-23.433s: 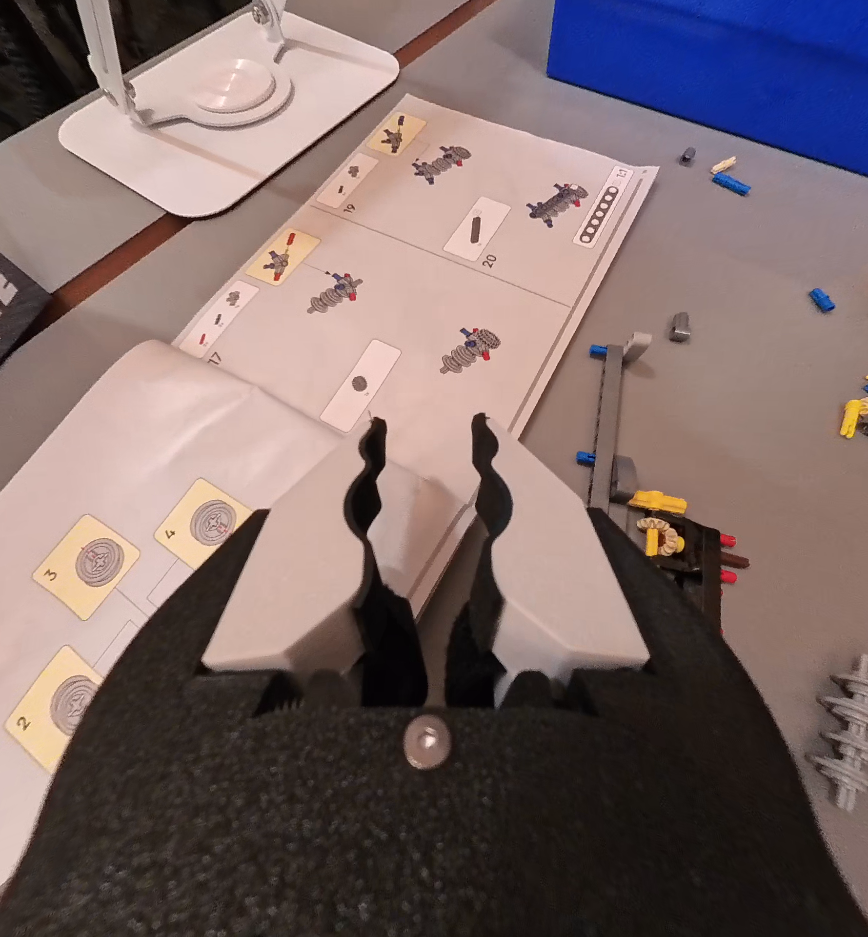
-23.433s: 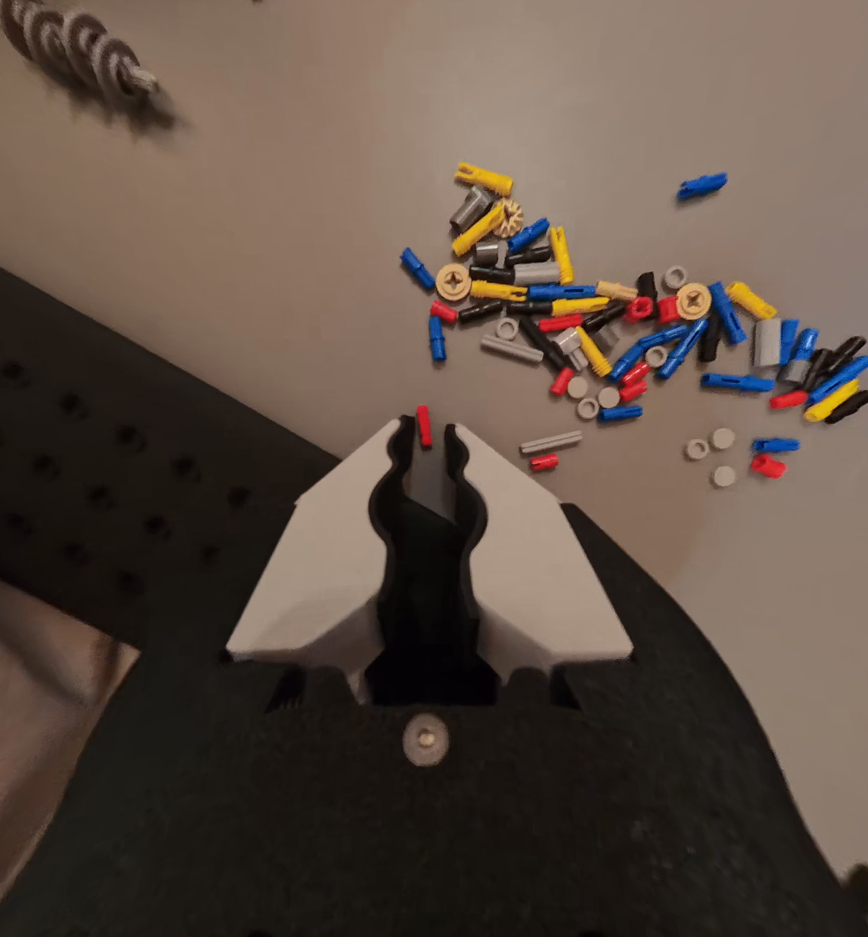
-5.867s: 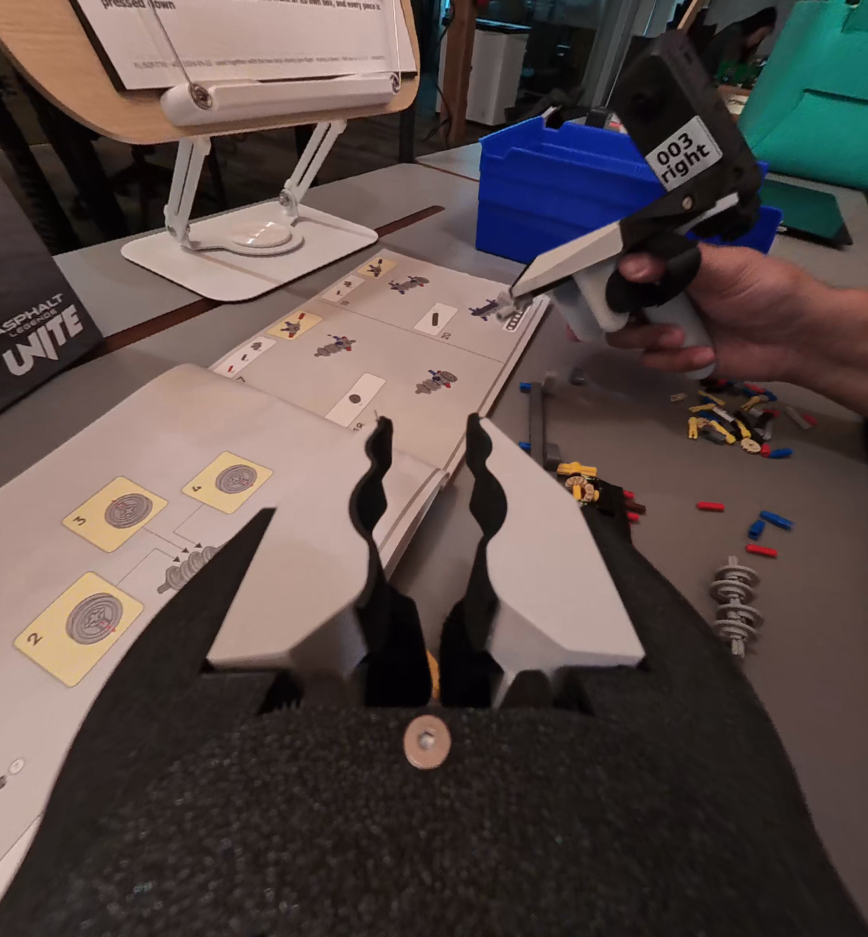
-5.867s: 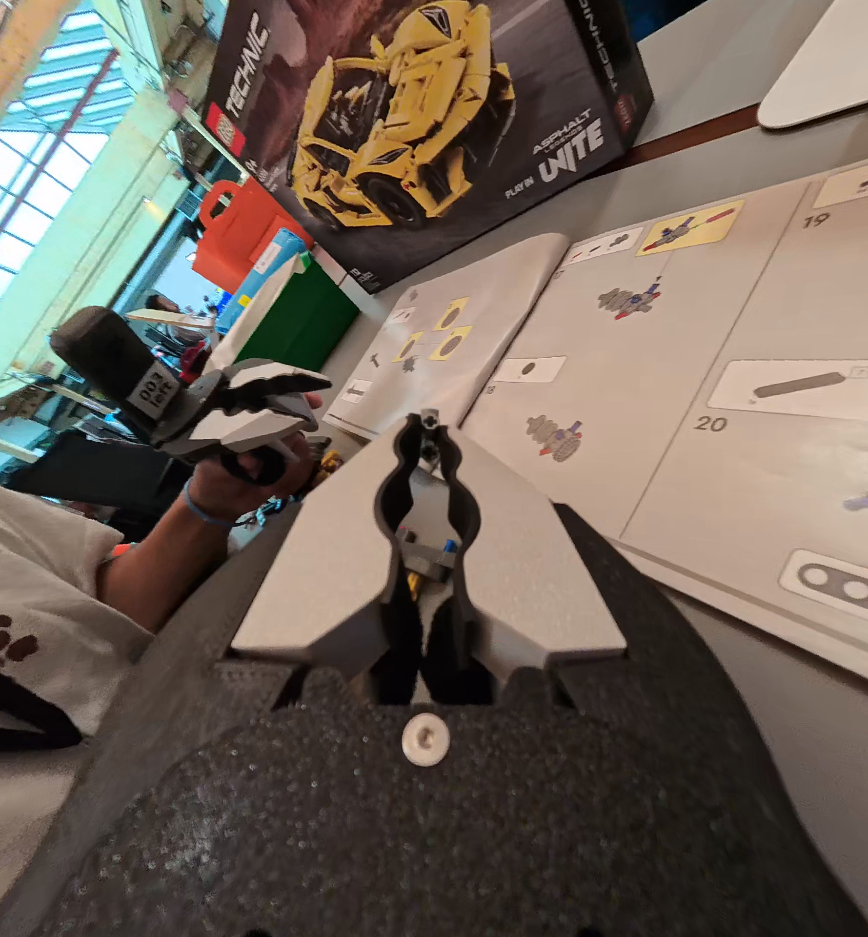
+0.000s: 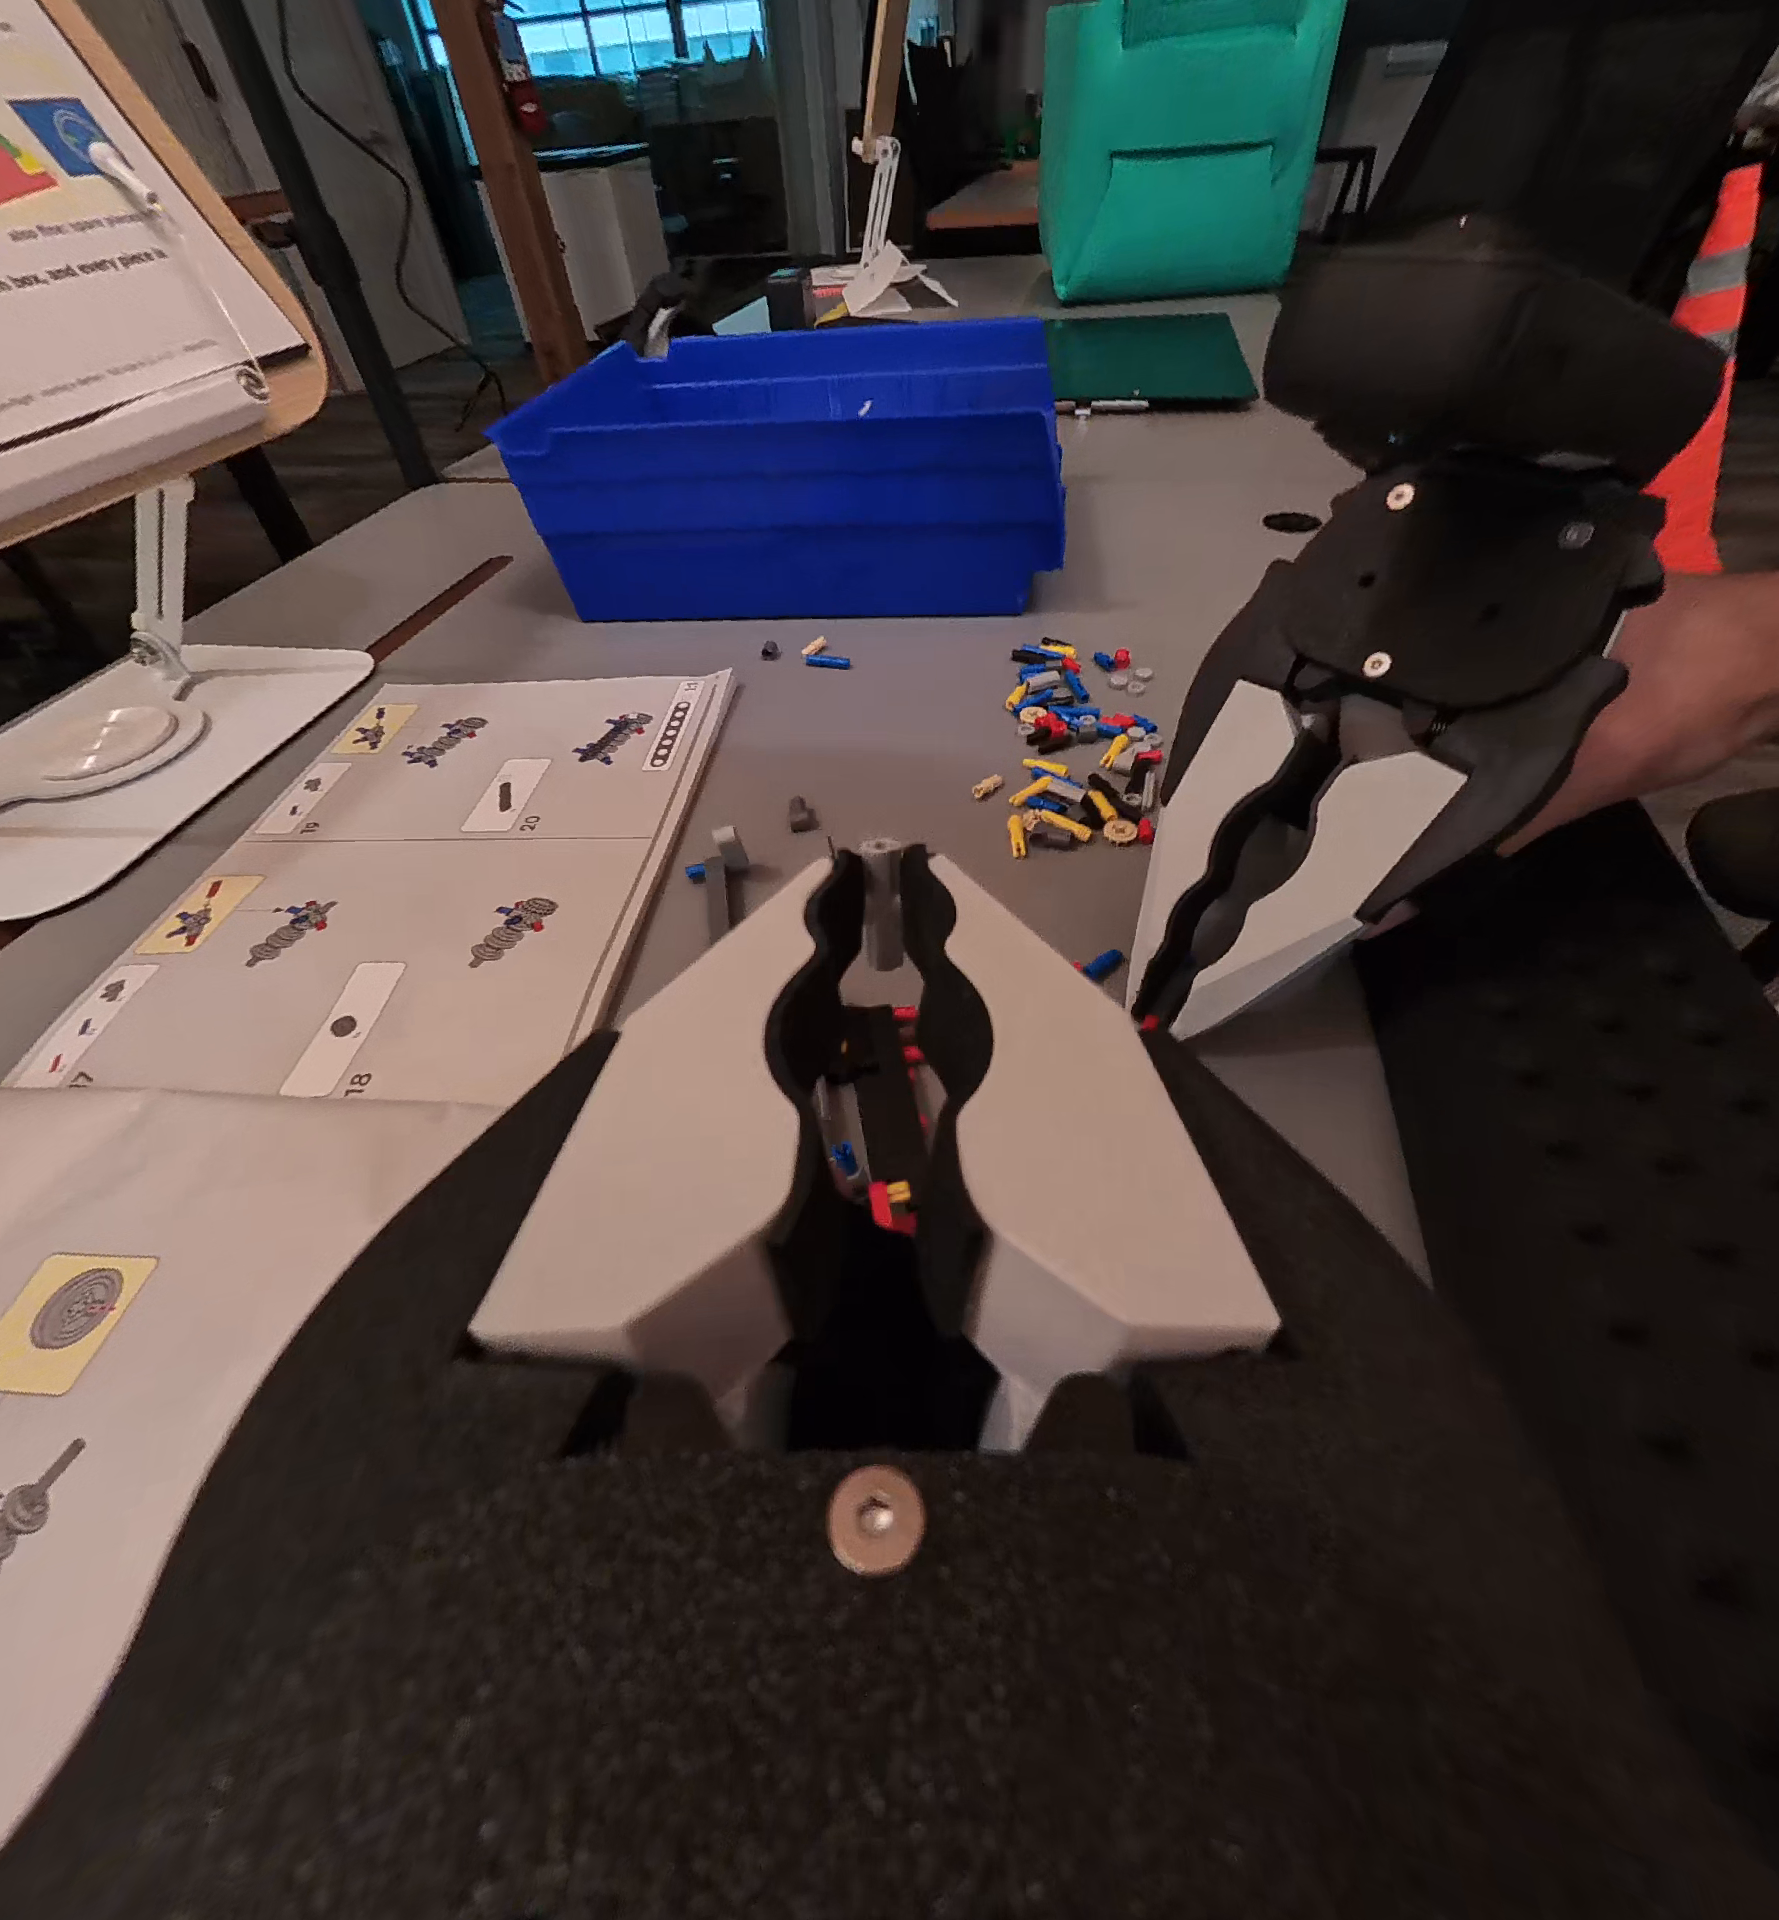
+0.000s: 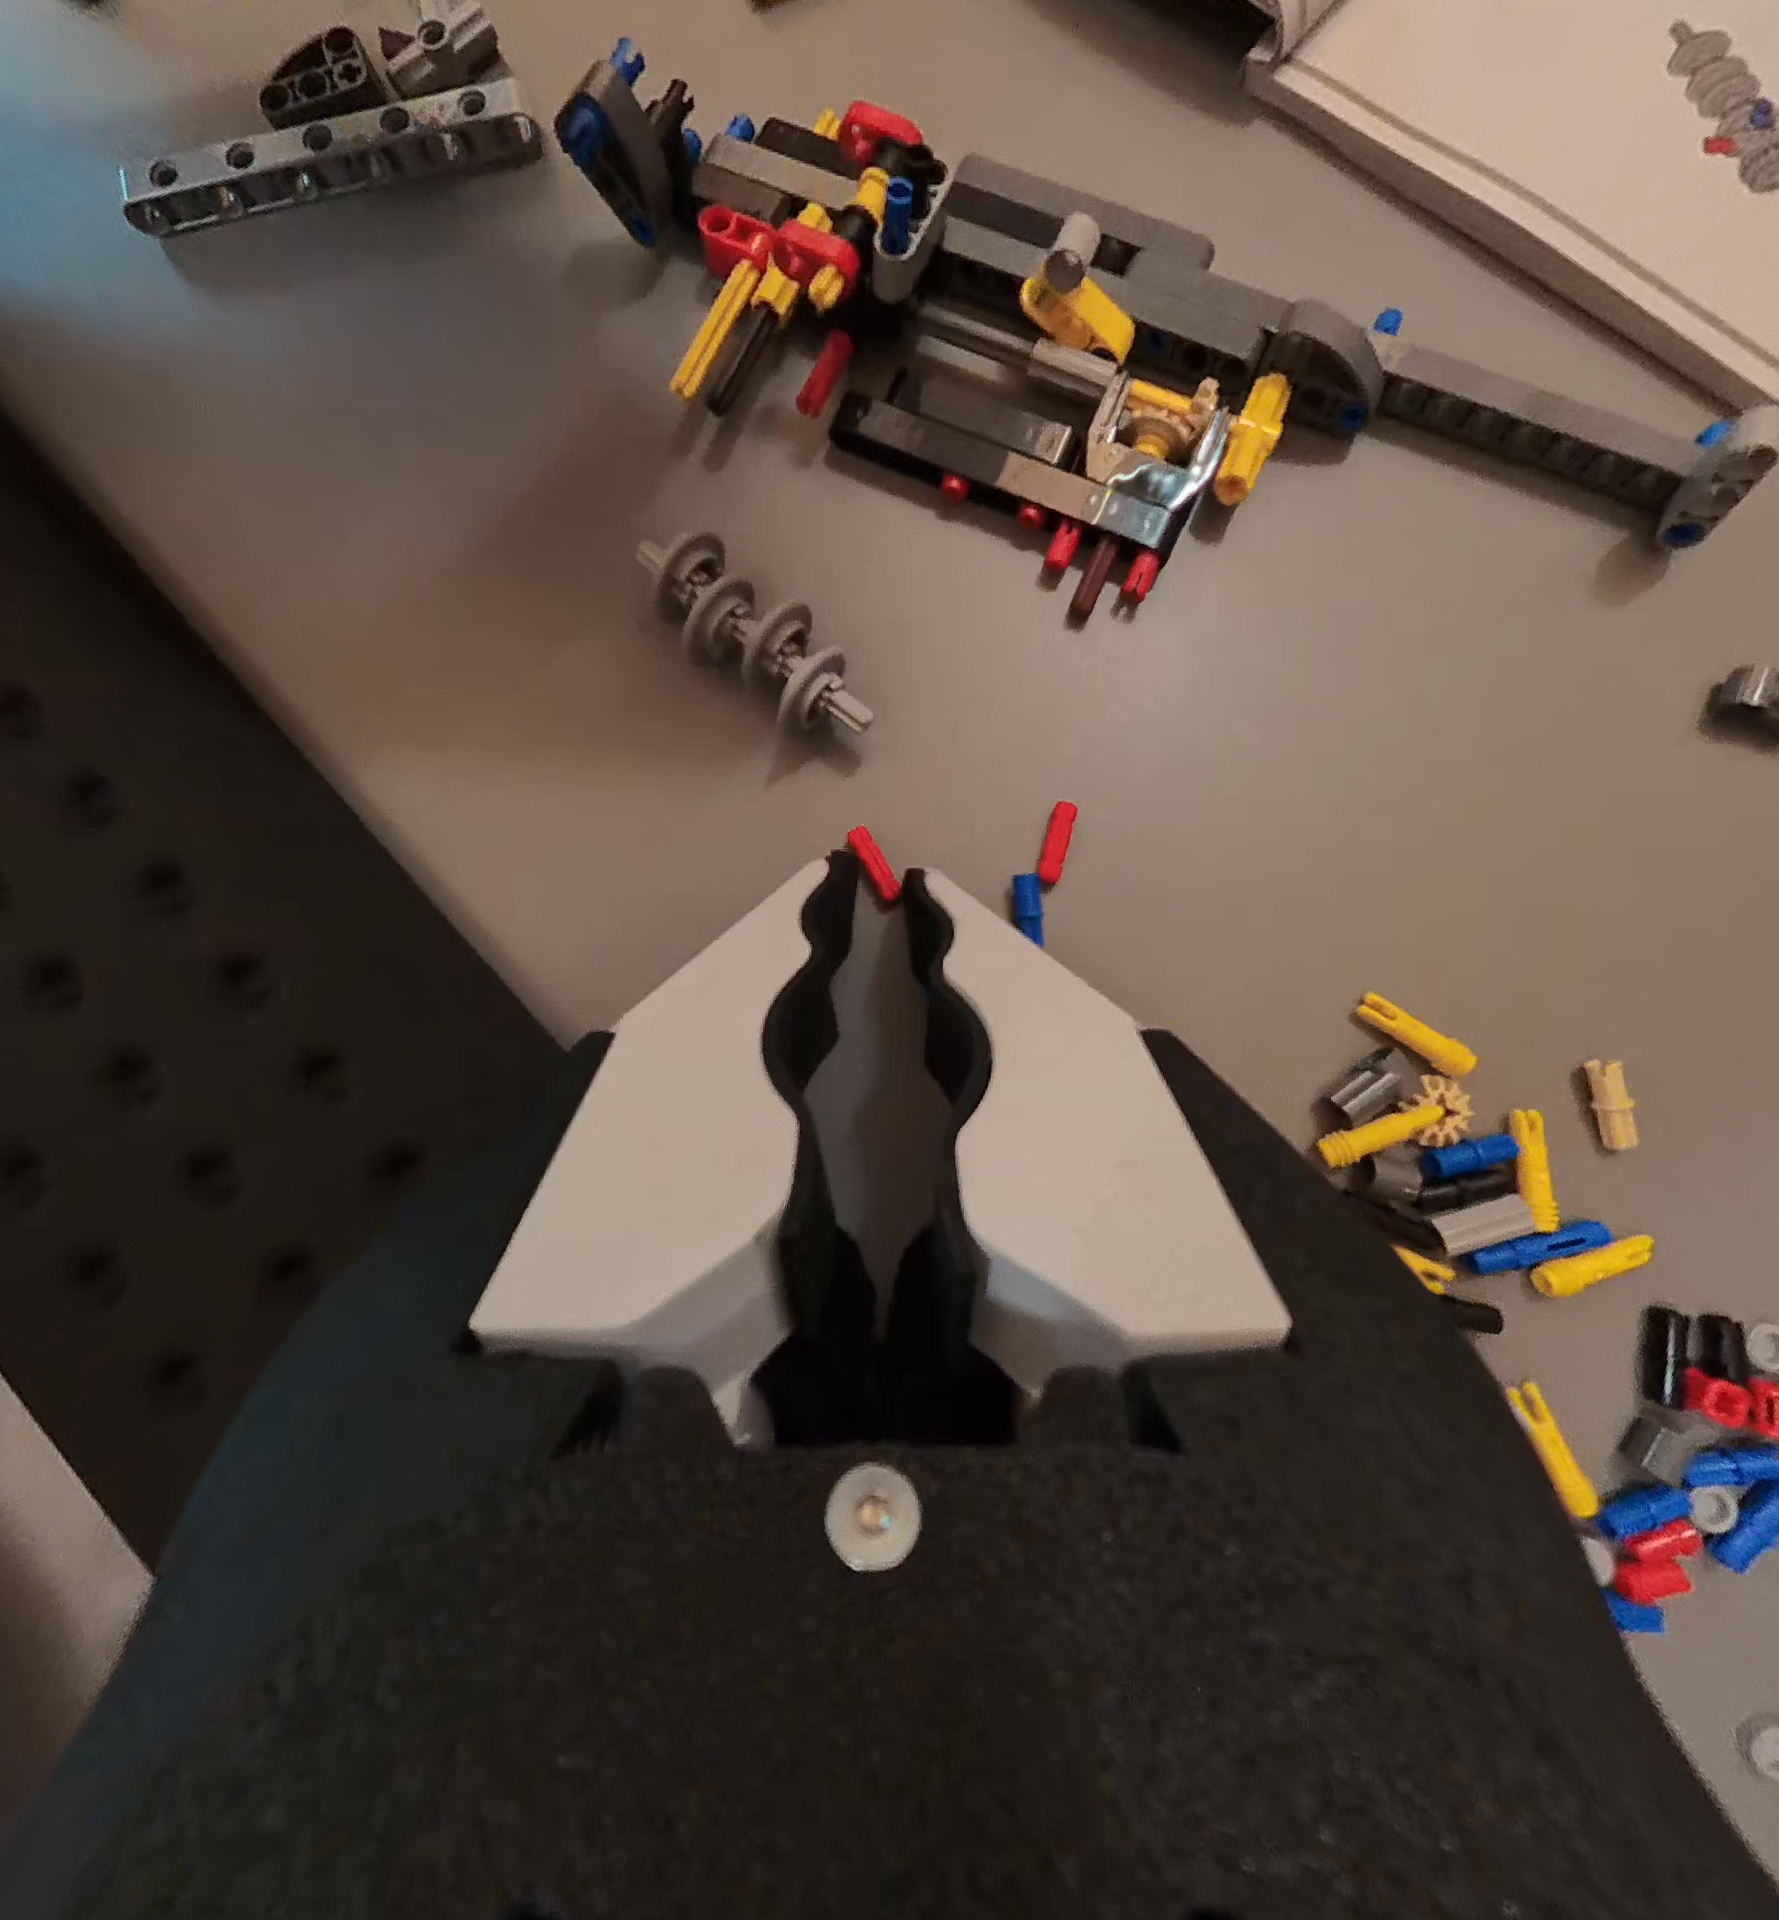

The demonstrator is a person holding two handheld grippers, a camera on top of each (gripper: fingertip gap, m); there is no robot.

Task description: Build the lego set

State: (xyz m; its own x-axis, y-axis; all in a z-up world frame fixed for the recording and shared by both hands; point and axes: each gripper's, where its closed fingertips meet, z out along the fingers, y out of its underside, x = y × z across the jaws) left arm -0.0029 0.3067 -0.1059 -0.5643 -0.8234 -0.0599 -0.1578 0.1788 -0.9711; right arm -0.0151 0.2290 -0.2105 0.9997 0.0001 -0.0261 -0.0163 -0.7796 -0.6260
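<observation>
We pinch a red pin [image 6: 872,862] in our right gripper [image 6: 877,883], low over the table [image 6: 1280,748].
Our left gripper [image 5: 880,883] clamps a grey axle [image 5: 880,902]. The pin is tiny, light, rigid and slippery; we grip mid-shaft.

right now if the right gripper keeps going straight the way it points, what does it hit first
Likely the grey table just beyond its tips: the right gripper, shut on a red pin, points steeply down. The grey axle with bushings lies farther along that line, though depth is unclear.
</observation>
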